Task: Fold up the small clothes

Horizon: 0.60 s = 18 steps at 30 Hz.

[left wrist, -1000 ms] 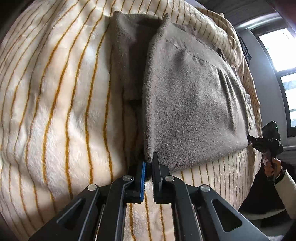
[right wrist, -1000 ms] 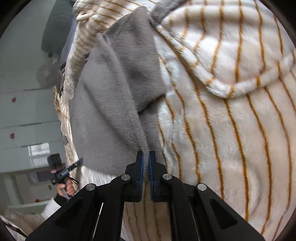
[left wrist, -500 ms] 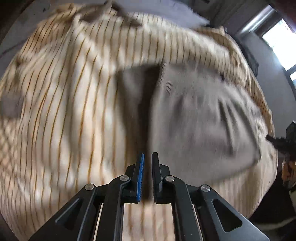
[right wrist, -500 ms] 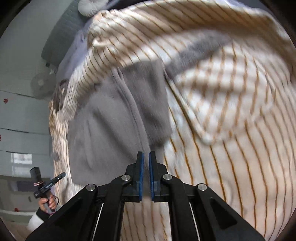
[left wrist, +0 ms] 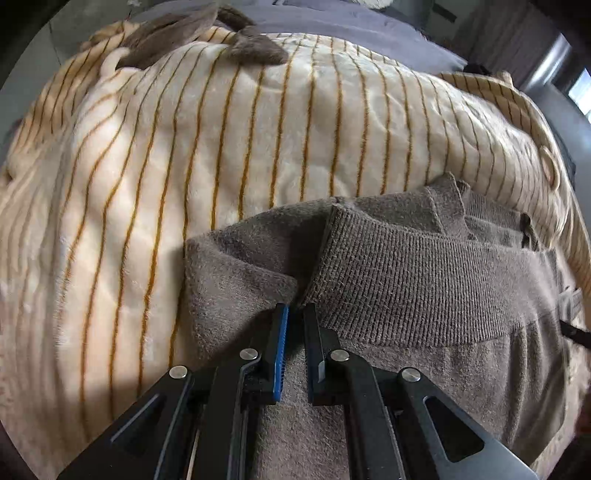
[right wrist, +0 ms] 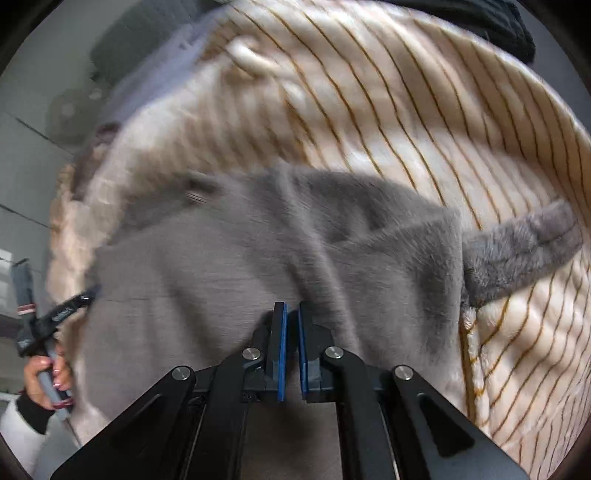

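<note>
A grey-brown fleece garment (left wrist: pixel 424 291) with a ribbed waistband lies folded on the striped blanket (left wrist: pixel 221 147). My left gripper (left wrist: pixel 295 308) hovers over its left end by the waistband corner. Its jaws are opening, with a narrow gap and the cloth lying flat under the tips. In the blurred right wrist view the same garment (right wrist: pixel 221 277) looks grey. My right gripper (right wrist: pixel 291 306) is shut on it, and creases run up from the tips. The left gripper (right wrist: pixel 86 293) shows at the garment's far end, held by a hand (right wrist: pixel 46 373).
More brown fleece pieces (left wrist: pixel 255 48) sit at the blanket's far edge, with grey bedding (left wrist: pixel 369 29) behind. A grey furry strip (right wrist: pixel 517 251) sticks out from the garment's right side. A dark item (right wrist: pixel 498 22) lies at the top right.
Both grippers swung forward over the garment, carrying its near edge up to the waistband. The garment, which hung long ahead of them, is now folded beneath them.
</note>
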### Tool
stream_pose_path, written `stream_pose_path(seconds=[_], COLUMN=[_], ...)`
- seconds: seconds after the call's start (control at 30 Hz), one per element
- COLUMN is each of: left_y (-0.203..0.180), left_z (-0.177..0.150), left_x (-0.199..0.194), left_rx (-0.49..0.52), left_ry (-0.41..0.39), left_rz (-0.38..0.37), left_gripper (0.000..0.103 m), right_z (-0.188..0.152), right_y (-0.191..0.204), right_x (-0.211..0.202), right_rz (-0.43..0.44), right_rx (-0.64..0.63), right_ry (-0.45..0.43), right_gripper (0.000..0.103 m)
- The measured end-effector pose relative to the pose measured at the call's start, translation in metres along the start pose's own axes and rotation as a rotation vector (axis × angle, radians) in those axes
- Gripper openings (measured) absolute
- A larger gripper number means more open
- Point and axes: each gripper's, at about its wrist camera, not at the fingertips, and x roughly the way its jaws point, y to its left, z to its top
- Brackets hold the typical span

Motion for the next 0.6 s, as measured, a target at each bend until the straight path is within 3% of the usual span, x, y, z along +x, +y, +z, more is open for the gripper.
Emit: stream_pose_path(seconds=[0.13, 0.33, 0.4, 0.6], left_y=[0.009, 0.017, 0.021, 0.030], left_z=[0.002, -0.005, -0.014, -0.053], left_x=[-0.005, -0.029, -0.038, -0.066], left_rx=[0.000, 0.019, 0.011, 0.012], left_ry=[0.004, 0.018, 0.031, 0.065], left_rz=[-0.026, 0.021, 0.033, 0.033], left_gripper=[0.013, 0.013, 0.013, 0.013], right_z=[-0.002, -0.003, -0.005, -0.029], right_y=[-0.026, -0.034, -0.036, -0.027], right_x=[0.004, -0.016, -0.029, -0.058], right_rz=[0.085, 0.033, -0.025, 0.064], right_rx=[0.072, 0.108, 0.132, 0.176], right_ry=[-0.032, -0.046, -0.063, -0.091], right_gripper=[0.000, 0.000, 0.006, 0.006])
